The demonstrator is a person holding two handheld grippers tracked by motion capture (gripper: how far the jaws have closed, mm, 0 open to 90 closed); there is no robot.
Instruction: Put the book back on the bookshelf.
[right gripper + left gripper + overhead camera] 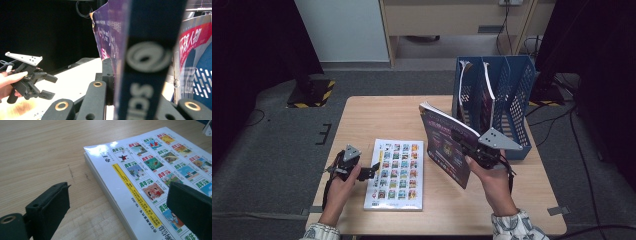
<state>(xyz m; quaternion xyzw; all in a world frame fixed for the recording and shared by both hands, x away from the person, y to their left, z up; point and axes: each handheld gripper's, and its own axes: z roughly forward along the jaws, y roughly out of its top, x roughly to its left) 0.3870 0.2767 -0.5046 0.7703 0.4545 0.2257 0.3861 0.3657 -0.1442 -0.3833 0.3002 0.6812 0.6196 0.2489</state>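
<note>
The right tongs (468, 144) are clamped on a purple magazine (444, 150), held upright and tilted above the tabletop (362, 115), just in front of the blue file rack (517, 95). The left tongs (369, 171) stand apart beside a flat white magazine (396, 175) covered with small pictures.

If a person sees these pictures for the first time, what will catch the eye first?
First comes the purple magazine, held upright above the table's right half by the right gripper, whose jaws are shut on it. Just behind it stands the blue file rack at the table's far right corner, with two magazines in its left slots. Flat on the wooden table lies a white magazine covered in small pictures, with the open left gripper at its left edge.
</note>
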